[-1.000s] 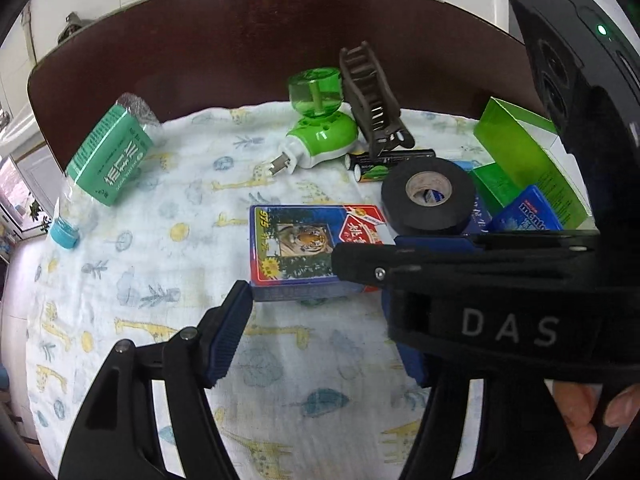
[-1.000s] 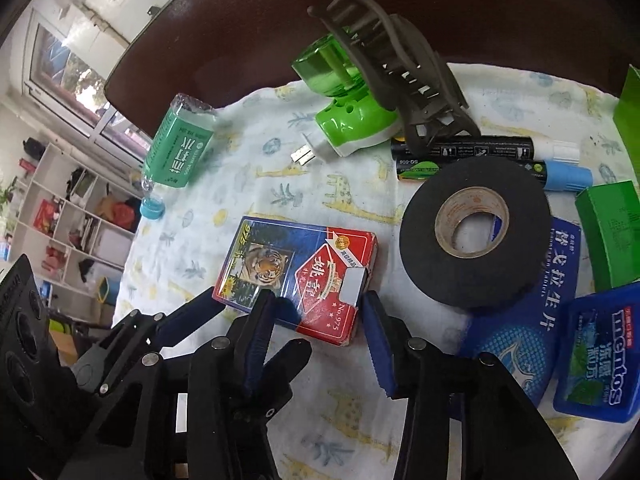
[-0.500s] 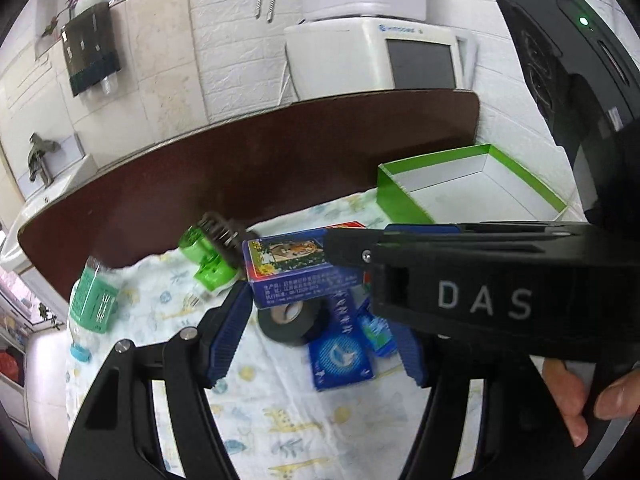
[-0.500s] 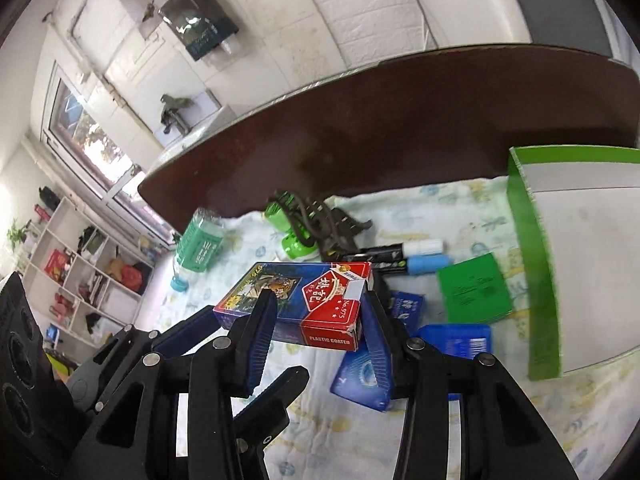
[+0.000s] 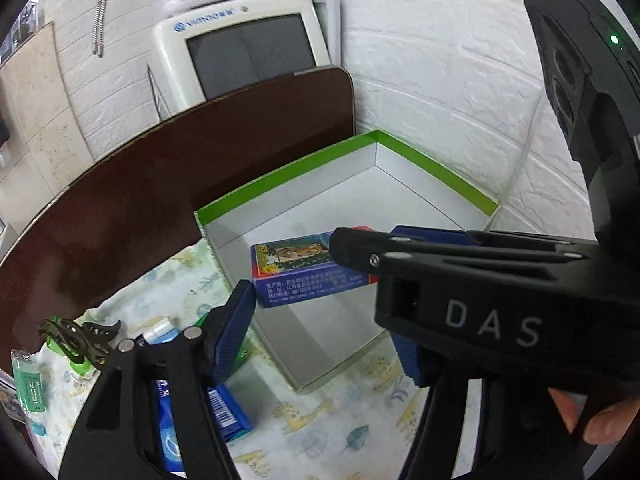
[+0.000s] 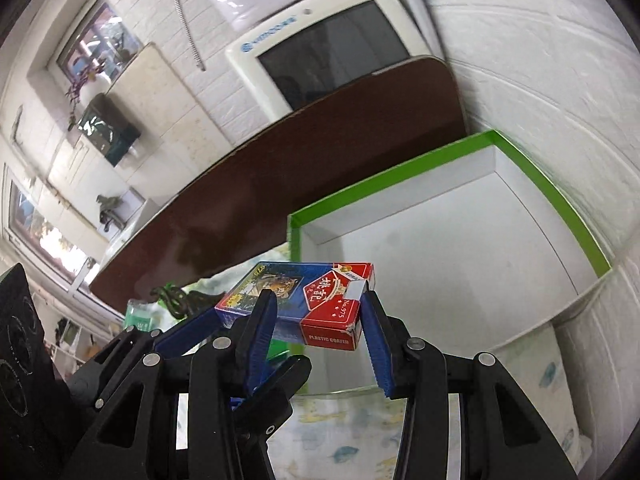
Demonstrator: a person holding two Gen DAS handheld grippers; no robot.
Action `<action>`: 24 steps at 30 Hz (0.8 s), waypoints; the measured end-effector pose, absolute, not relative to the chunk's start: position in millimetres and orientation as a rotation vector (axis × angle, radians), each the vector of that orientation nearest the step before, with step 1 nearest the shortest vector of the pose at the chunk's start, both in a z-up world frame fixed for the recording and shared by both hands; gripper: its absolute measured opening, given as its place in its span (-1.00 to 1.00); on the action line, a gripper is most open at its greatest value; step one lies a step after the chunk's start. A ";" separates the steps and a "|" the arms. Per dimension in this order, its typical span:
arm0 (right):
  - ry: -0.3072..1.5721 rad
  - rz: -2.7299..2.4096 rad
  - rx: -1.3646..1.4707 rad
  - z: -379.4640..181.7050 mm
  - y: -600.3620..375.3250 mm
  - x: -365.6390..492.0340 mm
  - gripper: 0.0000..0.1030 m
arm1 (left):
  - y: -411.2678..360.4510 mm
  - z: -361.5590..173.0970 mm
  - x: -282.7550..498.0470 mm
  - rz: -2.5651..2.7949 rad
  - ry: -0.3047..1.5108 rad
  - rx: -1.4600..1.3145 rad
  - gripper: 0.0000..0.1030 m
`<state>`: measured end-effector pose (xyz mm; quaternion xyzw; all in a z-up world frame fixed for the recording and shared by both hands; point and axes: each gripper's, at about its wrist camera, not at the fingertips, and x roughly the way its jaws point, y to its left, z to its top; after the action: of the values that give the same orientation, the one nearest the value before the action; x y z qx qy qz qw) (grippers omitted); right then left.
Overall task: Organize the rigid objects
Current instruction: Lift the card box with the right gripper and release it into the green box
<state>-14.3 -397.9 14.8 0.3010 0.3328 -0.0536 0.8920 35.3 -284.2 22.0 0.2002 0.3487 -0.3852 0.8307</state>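
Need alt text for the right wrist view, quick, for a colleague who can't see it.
The right gripper holds a blue and red playing card box between its blue pads, in the air in front of an open green-rimmed white box. A dark brown table lies behind.

I see a dark brown tabletop [image 5: 168, 184] and take it as my landmark. Behind its far edge stands a white appliance with a grey screen [image 5: 256, 52], against a white brick wall [image 5: 440, 60]. Lying over its near part is a giraffe-print cloth [image 5: 332, 412].
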 end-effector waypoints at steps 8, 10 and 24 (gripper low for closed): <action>0.760 -0.156 0.719 -31.5 -442.2 -15.3 -0.11 | -312.9 -7.0 43.2 -0.814 0.855 0.466 -0.21; 0.765 -0.144 0.728 -38.1 -444.7 -12.7 -0.11 | -312.6 -9.1 42.3 -0.807 0.860 0.474 -0.21; 0.731 -0.147 0.693 -25.1 -426.5 -20.3 -0.11 | -265.1 10.5 31.9 -0.761 0.792 0.454 -0.19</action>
<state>-20.3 -426.5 -25.1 0.3318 0.3499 -0.0704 0.8732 31.9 -265.1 10.5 0.2138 0.3731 -0.3584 0.8286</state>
